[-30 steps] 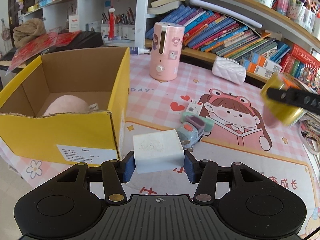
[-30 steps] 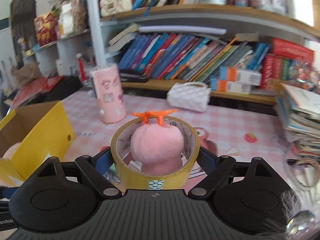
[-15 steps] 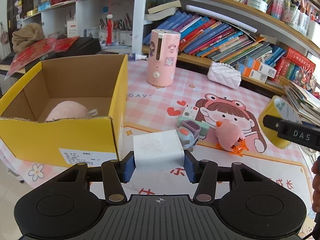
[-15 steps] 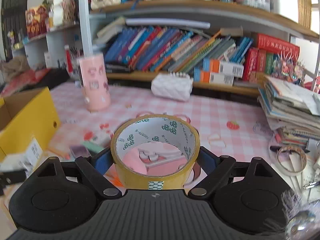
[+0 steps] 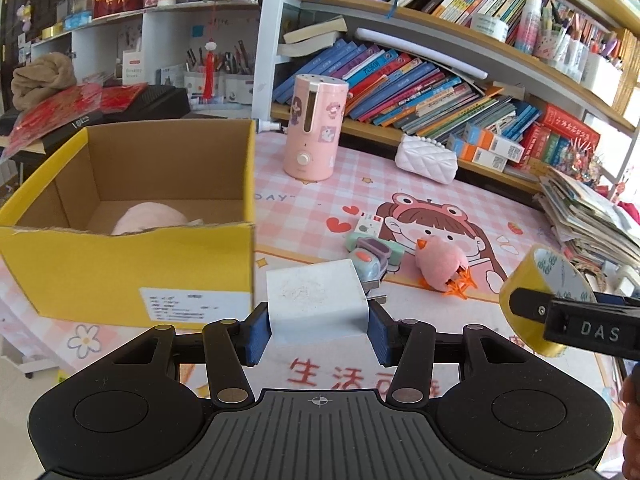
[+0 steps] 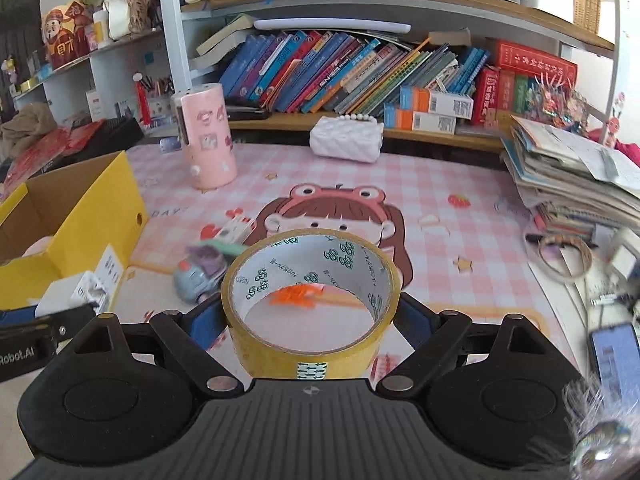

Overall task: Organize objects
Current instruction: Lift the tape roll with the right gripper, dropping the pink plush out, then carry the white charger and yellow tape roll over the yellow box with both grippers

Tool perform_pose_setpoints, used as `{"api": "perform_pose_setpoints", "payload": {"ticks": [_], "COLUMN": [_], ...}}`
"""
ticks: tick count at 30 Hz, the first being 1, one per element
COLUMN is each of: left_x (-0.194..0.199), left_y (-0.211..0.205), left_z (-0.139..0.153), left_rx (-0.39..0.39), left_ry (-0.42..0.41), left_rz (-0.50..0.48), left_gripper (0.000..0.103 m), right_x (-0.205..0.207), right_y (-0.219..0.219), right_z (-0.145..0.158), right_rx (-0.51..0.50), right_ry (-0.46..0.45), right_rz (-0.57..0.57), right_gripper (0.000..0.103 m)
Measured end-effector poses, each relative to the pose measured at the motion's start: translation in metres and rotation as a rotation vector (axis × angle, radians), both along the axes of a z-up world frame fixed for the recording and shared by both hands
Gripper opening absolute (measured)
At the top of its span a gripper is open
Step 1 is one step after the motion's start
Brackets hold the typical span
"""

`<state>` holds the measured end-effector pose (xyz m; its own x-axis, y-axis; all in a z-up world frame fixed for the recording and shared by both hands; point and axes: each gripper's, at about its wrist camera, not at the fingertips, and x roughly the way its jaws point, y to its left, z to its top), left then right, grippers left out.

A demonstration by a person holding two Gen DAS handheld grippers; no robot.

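My left gripper (image 5: 318, 330) is shut on a white block (image 5: 316, 300), held just right of the yellow cardboard box (image 5: 120, 272). A pink plush (image 5: 148, 218) lies inside the box. My right gripper (image 6: 312, 320) is shut on a roll of yellow tape (image 6: 312, 304), which also shows as the tape roll (image 5: 540, 300) at the right edge of the left wrist view. On the pink mat lie a pink plush chick (image 5: 440, 266), a small toy car (image 5: 370, 260) and a small white card box (image 5: 370, 224).
A pink cylindrical appliance (image 5: 314, 128) and a white quilted purse (image 5: 426, 158) stand at the back of the table. Bookshelves (image 6: 360, 76) run behind. A paper stack (image 6: 572, 176), a tape ring (image 6: 564, 256) and a phone (image 6: 616, 356) crowd the right side.
Both grippers drew back toward the near edge; the right one swung right, off the pink chick, which now lies in plain sight on the mat. Both grips are unchanged.
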<state>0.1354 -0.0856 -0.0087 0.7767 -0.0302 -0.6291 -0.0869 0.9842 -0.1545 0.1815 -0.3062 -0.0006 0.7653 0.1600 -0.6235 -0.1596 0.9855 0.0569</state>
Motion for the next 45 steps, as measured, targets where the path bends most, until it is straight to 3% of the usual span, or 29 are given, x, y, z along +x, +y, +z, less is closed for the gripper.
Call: {"api": "perform_pose_setpoints", "payload": {"ticks": [11,23,45], "left_x": [-0.051,-0.104,-0.159], "left_y": [0.06,0.119,0.187], "left_z": [0.002,-0.002,0.003], "left_rx": [-0.02,-0.025,0.011], "left_ry": [0.001,0.023,-0.004], "left_rz": [0.006,0.022,0.109], "left_gripper": [0.049,0.049,0.049], "right_x": [-0.059,-0.115,-0.156], "right_y": [0.048,0.119,0.209], "right_z": [0.005,-0.007,-0.017], "right_rx": [-0.039,-0.051,-0.042], "right_ry": [0.031,0.114,0.144], "right_rz": [-0.041,0.047,0.198], "right_gripper": [0.087,0.087,0.087]}}
